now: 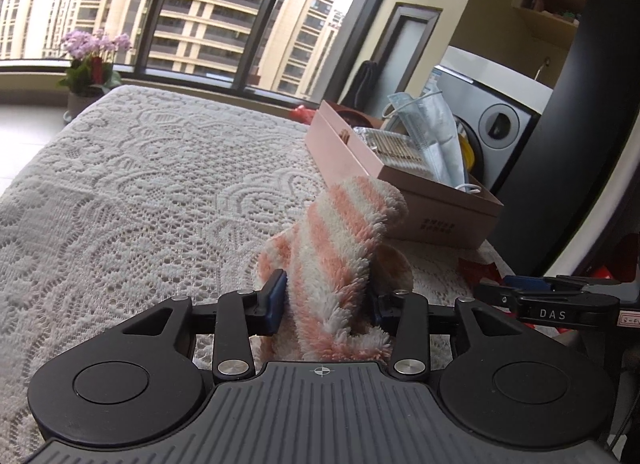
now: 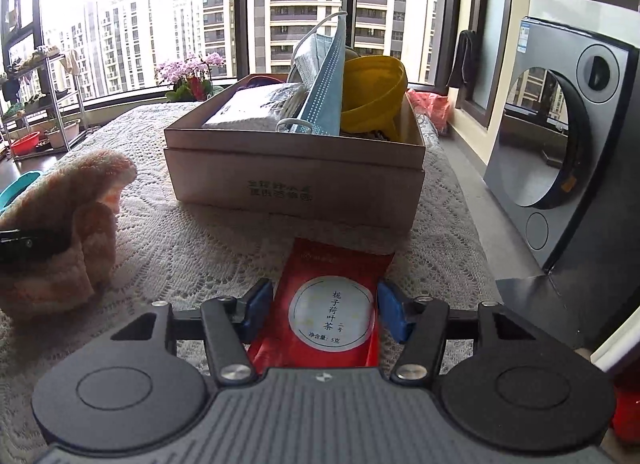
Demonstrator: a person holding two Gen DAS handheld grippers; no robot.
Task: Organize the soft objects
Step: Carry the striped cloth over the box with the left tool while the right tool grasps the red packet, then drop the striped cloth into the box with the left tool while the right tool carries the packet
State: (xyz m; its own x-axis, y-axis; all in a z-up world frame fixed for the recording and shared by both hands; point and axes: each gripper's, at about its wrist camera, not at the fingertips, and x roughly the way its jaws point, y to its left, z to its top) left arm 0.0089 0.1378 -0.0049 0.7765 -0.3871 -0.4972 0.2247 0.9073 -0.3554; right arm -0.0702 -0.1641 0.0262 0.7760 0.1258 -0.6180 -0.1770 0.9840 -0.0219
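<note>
Lace-covered table [image 1: 132, 184], window behind, washing machine [image 2: 560, 136] off to the right.

Left gripper [image 1: 326, 300]: jaws closed most of the way onto a fluffy pink-and-white striped sock [image 1: 340, 248]. The blue pads press into the pile on either side, and the sock stands up between them, its free end flopping forward toward the cardboard box [image 1: 400, 180]. Held near its lower part, probably so the long end can be fed in over the box rim. Whether the sock's bottom is touching the cloth cannot be told from the left wrist view; the right wrist view shows its bulk [image 2: 68, 224] low, near or on the lace.

Right gripper [image 2: 320, 314]: jaws set roughly to the width of a red tea sachet [image 2: 332, 304], blue pads at or just beside its two edges. Contact looks likely, but a firm grip cannot be confirmed. The sachet lies flat, pointing toward the box.

The box [image 2: 296, 180] sits just ahead of the sachet, open, already holding a blue face mask [image 2: 324, 80] propped upright, a yellow item [image 2: 372, 92] and a white packet [image 2: 252, 104].

Judgement: both items are bound for the box; the sock looks nearer to going in. Room remains at the front left.
</note>
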